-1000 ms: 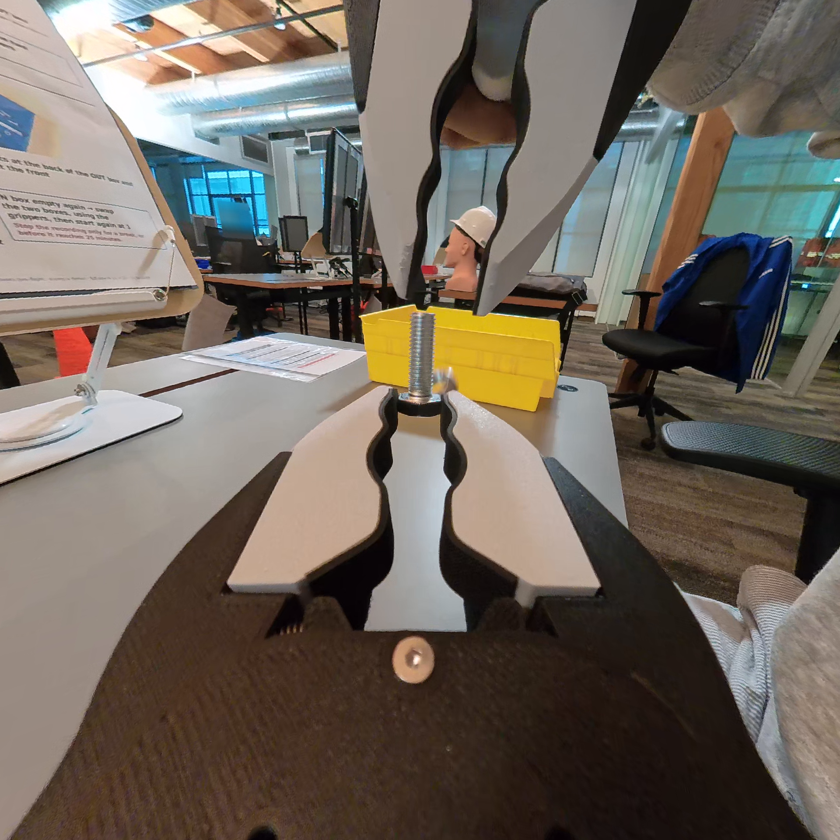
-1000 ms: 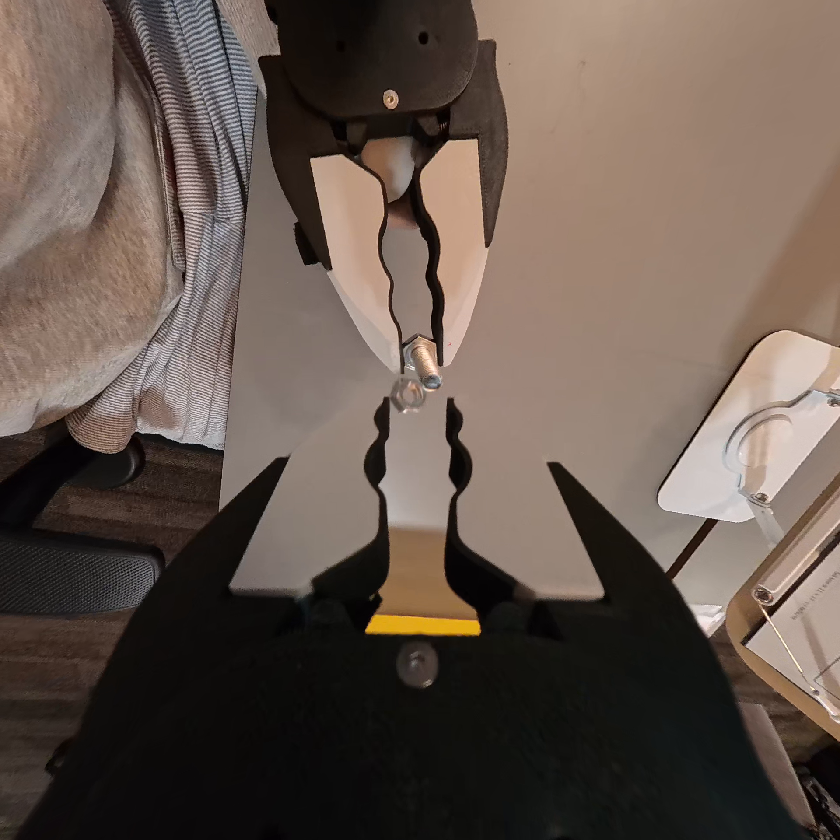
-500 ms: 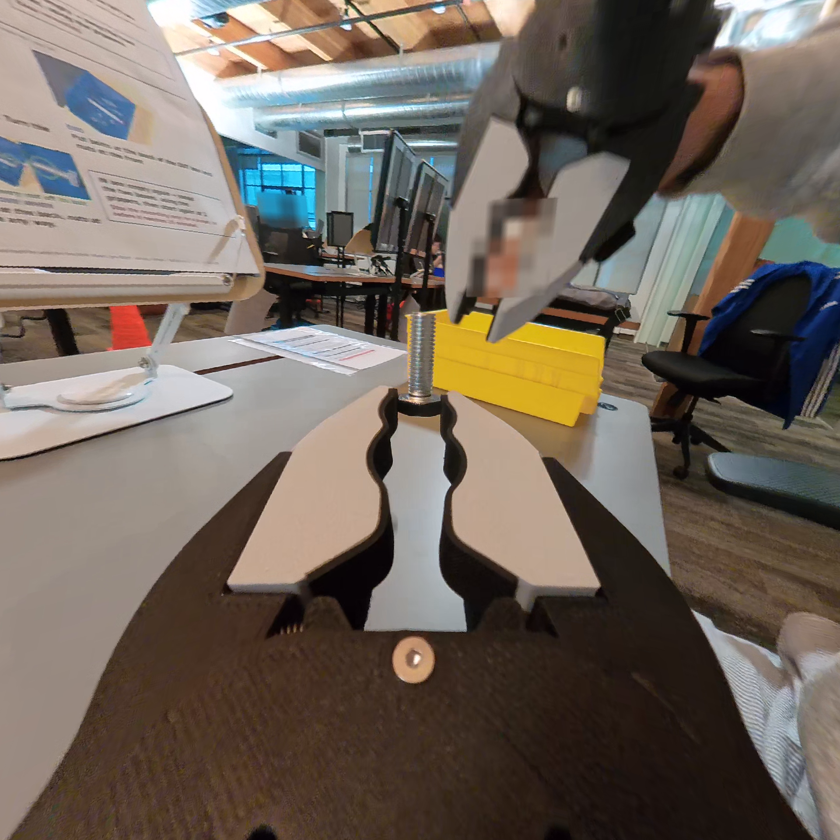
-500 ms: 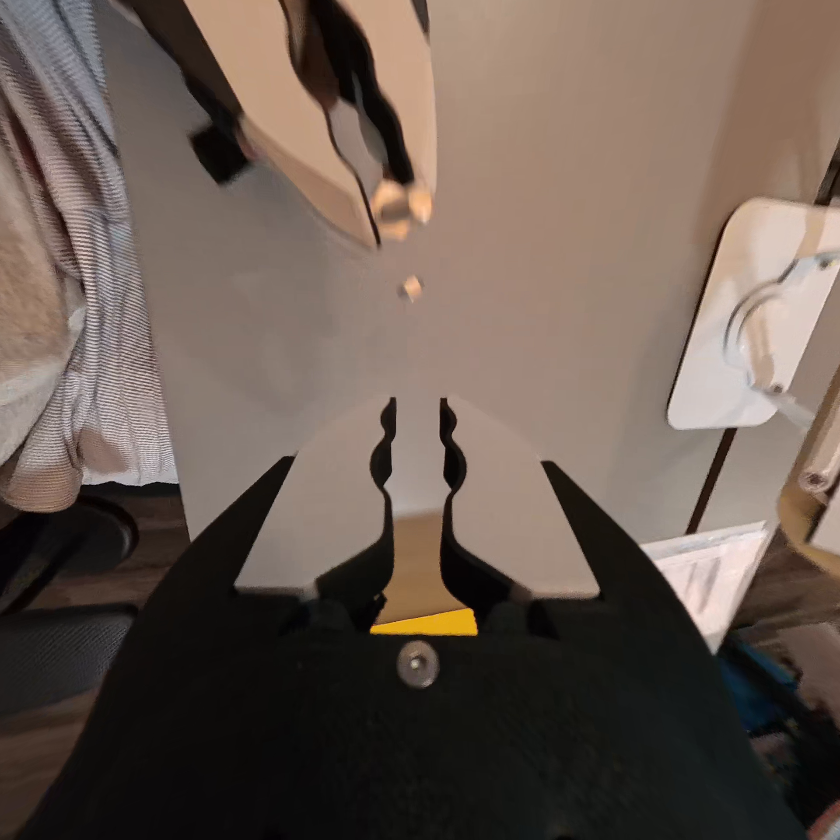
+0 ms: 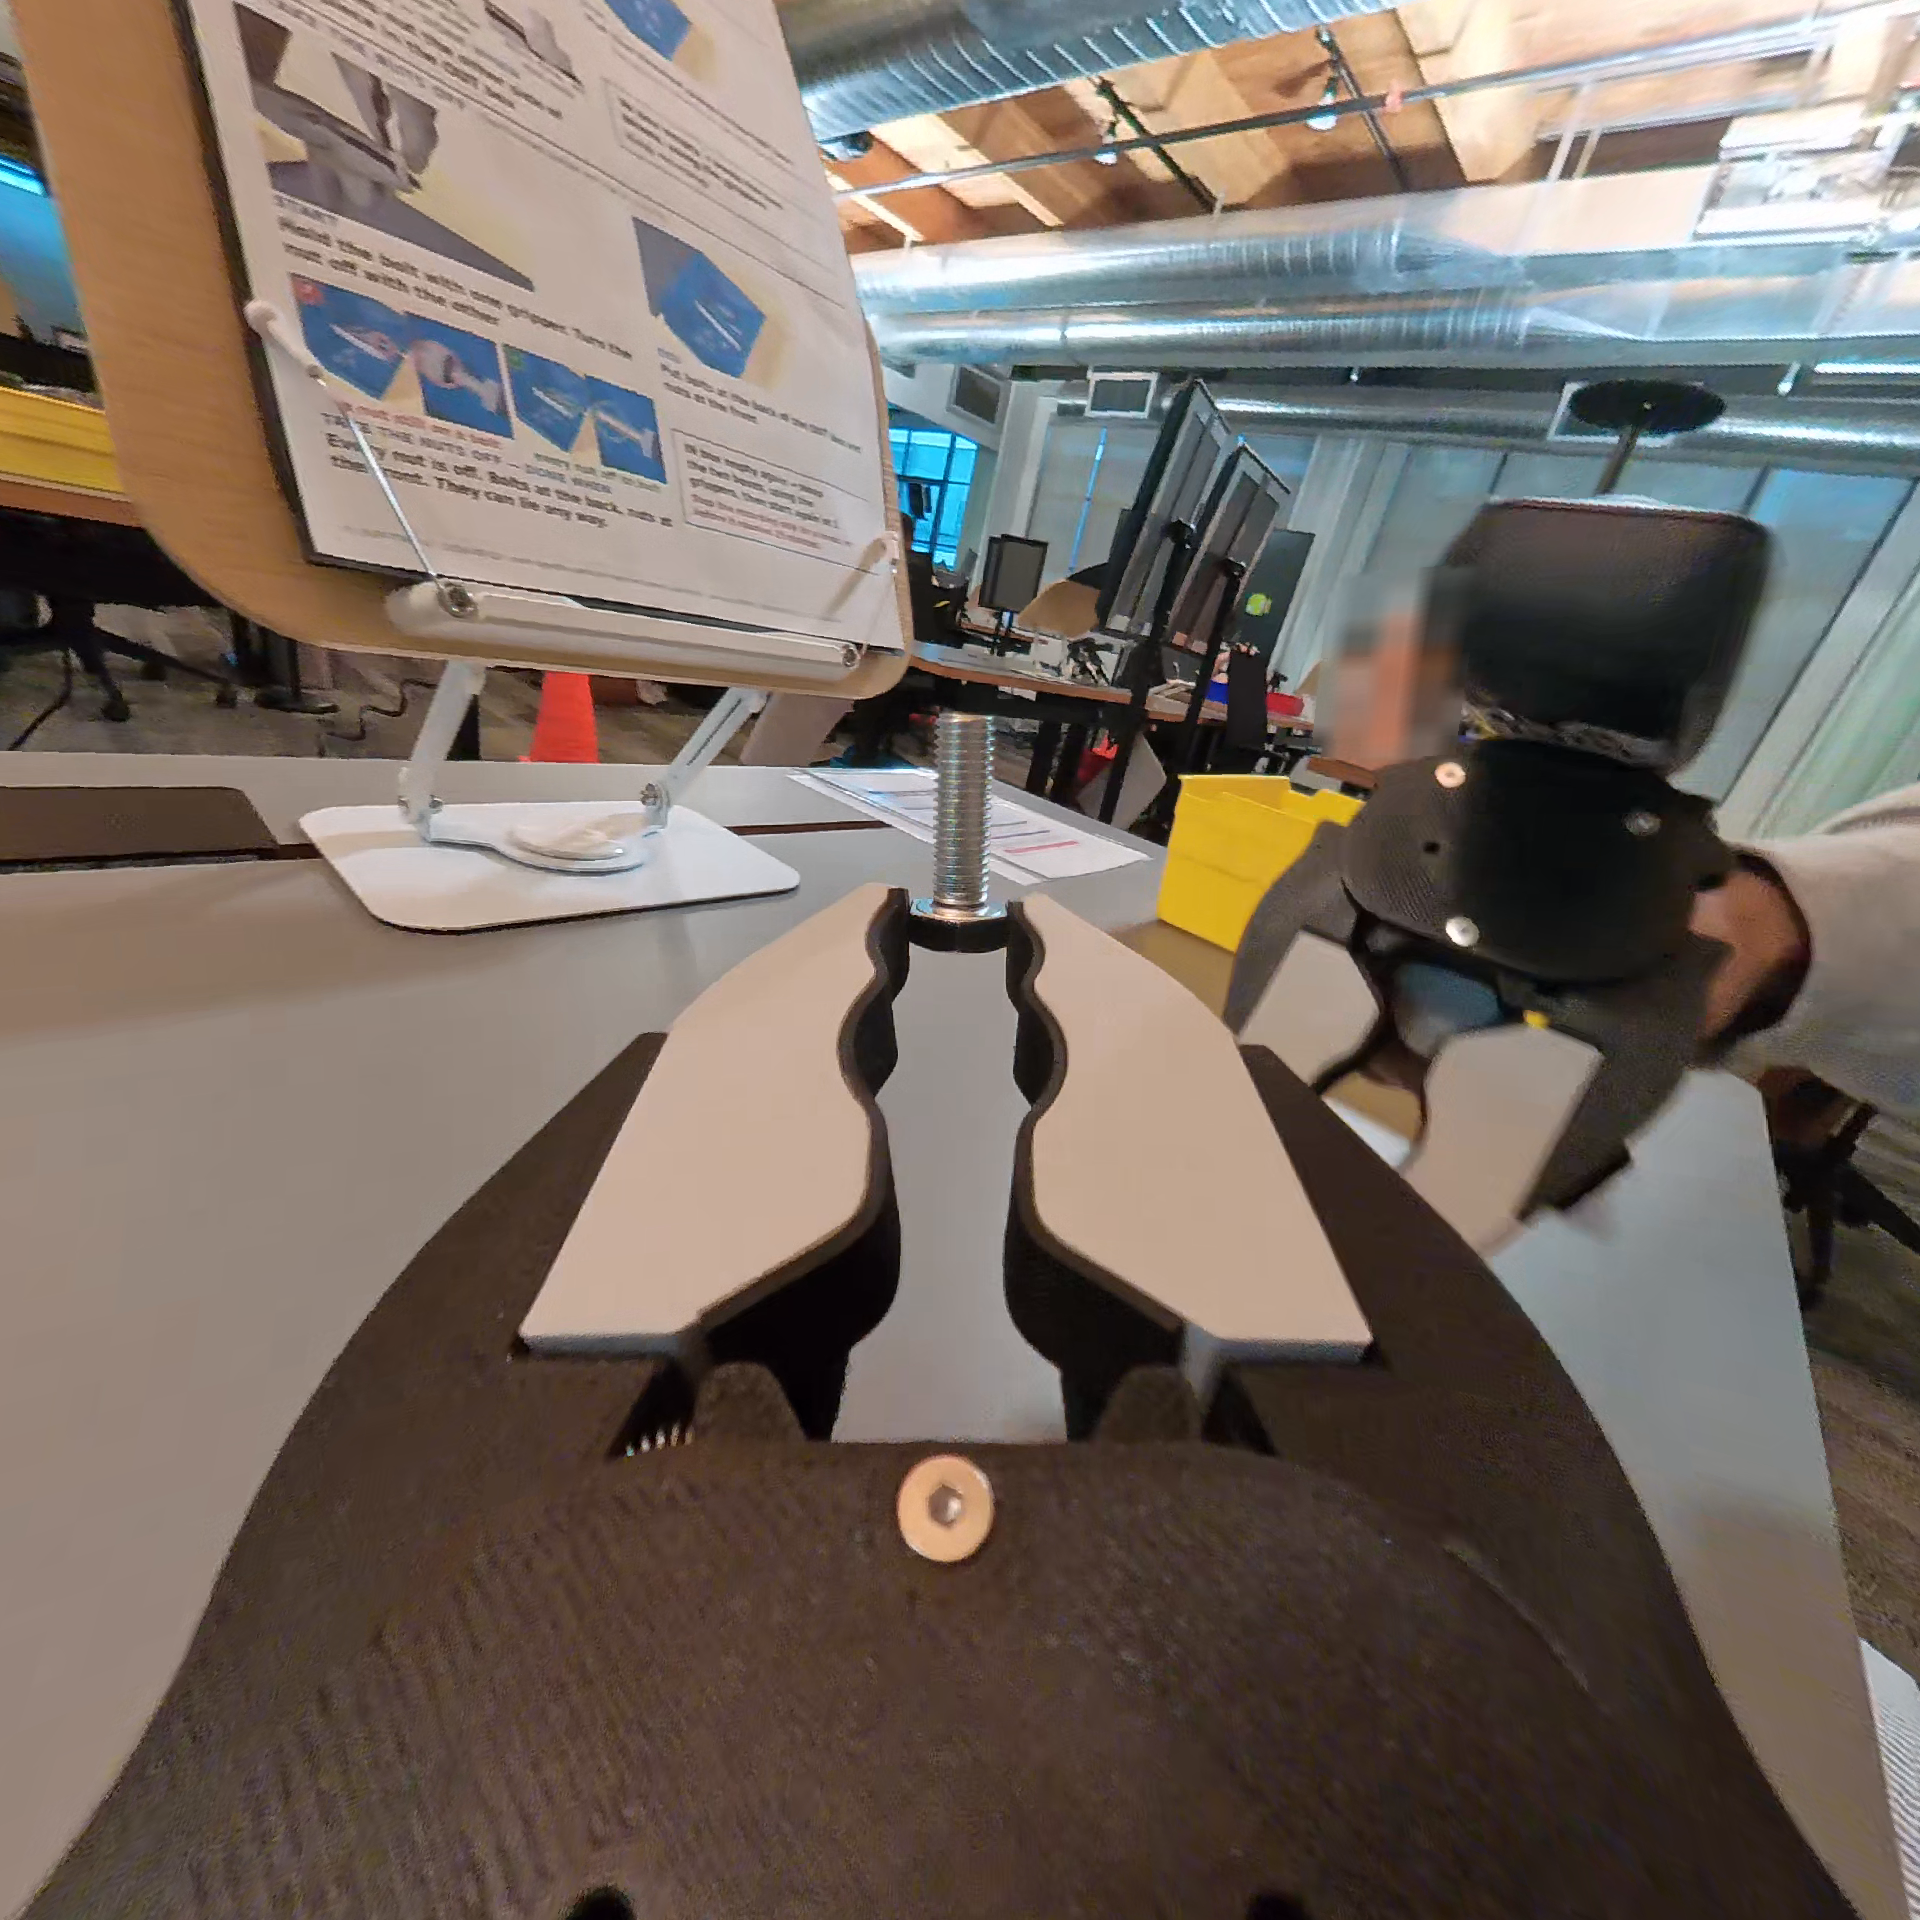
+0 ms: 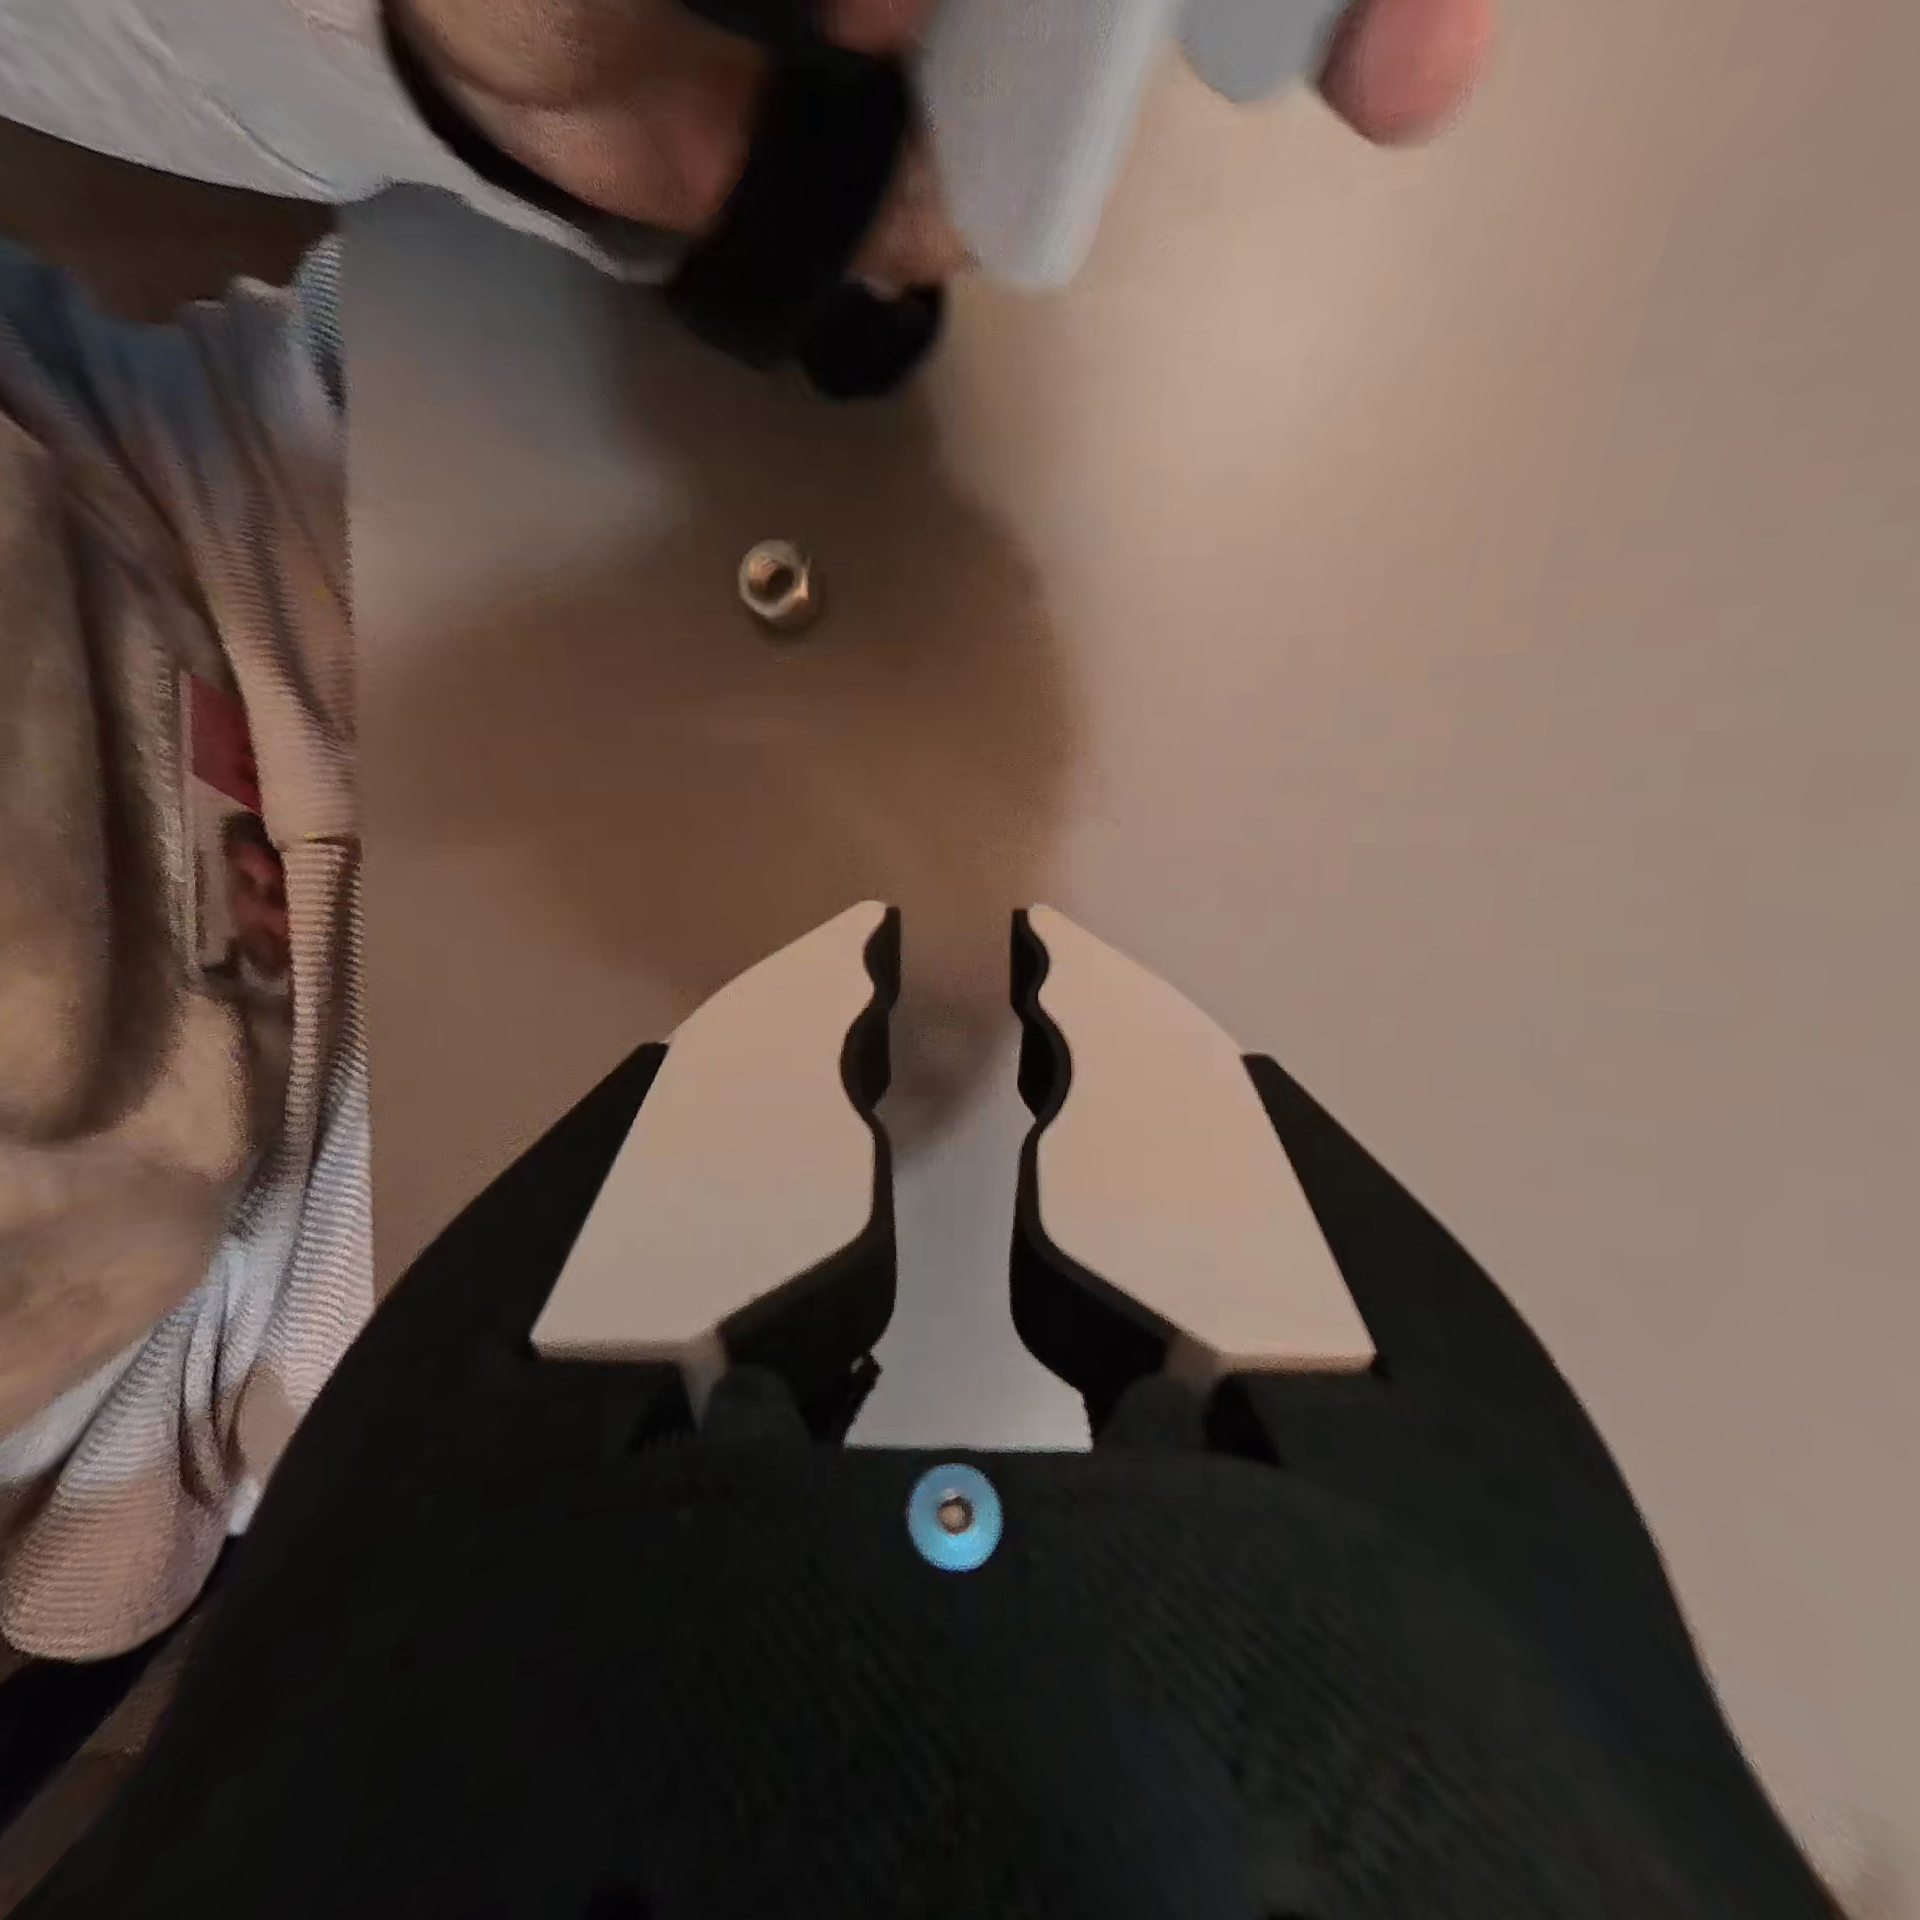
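My left gripper (image 5: 958,906) is shut on the head of a silver bolt (image 5: 962,810), whose threaded shaft stands upright above the fingertips, over the grey table (image 5: 312,1039). My right gripper (image 6: 954,916) is open by a narrow gap and empty, pointing down at the table (image 6: 1351,623). A loose silver nut (image 6: 777,584) lies on the table ahead of its tips. The right gripper also shows in the left wrist view (image 5: 1496,1049), blurred, low at the right of the bolt. A hand (image 6: 623,135) holding the left gripper's handle shows at the top of the right wrist view.
A document stand (image 5: 520,312) with a printed sheet rests on its white base (image 5: 551,868) at the back left. A yellow bin (image 5: 1236,847) sits at the table's far right, with a paper sheet (image 5: 997,826) beside it. The person's clothing (image 6: 156,935) borders the table's edge.
The nut has come off the bolt and now lies on the table. My right gripper has swung from above the bolt down to the right. The left gripper has turned left with the bolt.
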`<move>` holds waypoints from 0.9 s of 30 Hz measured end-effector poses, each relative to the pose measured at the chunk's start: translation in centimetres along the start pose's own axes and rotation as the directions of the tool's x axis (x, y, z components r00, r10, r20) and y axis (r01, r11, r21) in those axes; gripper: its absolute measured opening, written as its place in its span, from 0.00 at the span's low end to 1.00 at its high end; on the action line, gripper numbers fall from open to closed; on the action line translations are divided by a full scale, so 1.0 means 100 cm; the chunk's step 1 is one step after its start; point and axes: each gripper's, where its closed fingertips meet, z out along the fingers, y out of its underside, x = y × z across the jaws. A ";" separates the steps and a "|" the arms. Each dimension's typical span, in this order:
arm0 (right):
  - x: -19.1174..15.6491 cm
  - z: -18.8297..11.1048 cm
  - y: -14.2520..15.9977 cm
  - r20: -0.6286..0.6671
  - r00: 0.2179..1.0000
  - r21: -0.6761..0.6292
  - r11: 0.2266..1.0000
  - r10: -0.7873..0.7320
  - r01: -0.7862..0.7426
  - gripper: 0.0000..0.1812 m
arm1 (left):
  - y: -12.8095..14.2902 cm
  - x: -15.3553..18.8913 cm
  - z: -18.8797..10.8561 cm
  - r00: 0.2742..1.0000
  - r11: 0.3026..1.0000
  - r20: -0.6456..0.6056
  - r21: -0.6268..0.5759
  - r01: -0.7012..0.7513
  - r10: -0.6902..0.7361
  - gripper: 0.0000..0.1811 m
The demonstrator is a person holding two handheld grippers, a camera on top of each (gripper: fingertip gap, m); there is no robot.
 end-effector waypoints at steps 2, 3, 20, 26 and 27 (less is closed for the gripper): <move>-0.014 0.014 -0.014 0.035 0.999 0.024 0.999 -0.037 0.036 0.11 | -0.002 -0.006 -0.001 1.000 1.000 0.020 0.010 0.006 -0.006 0.11; -0.019 0.019 -0.021 0.047 0.998 0.039 0.998 -0.050 0.048 0.11 | -0.005 -0.010 -0.003 0.999 1.000 0.040 0.018 0.002 -0.003 0.11; -0.053 0.071 -0.075 0.063 0.977 0.096 0.976 -0.202 0.196 0.12 | -0.014 -0.051 -0.014 0.980 0.999 0.197 0.053 -0.006 -0.005 0.11; -0.048 0.074 -0.066 0.060 0.976 0.025 0.977 -0.211 0.209 0.13 | -0.011 -0.047 -0.012 0.985 0.999 0.173 0.046 0.000 -0.008 0.11; -0.048 0.075 -0.065 0.058 0.977 0.014 0.978 -0.206 0.206 0.13 | -0.012 -0.046 -0.012 0.985 0.999 0.171 0.047 0.000 -0.008 0.11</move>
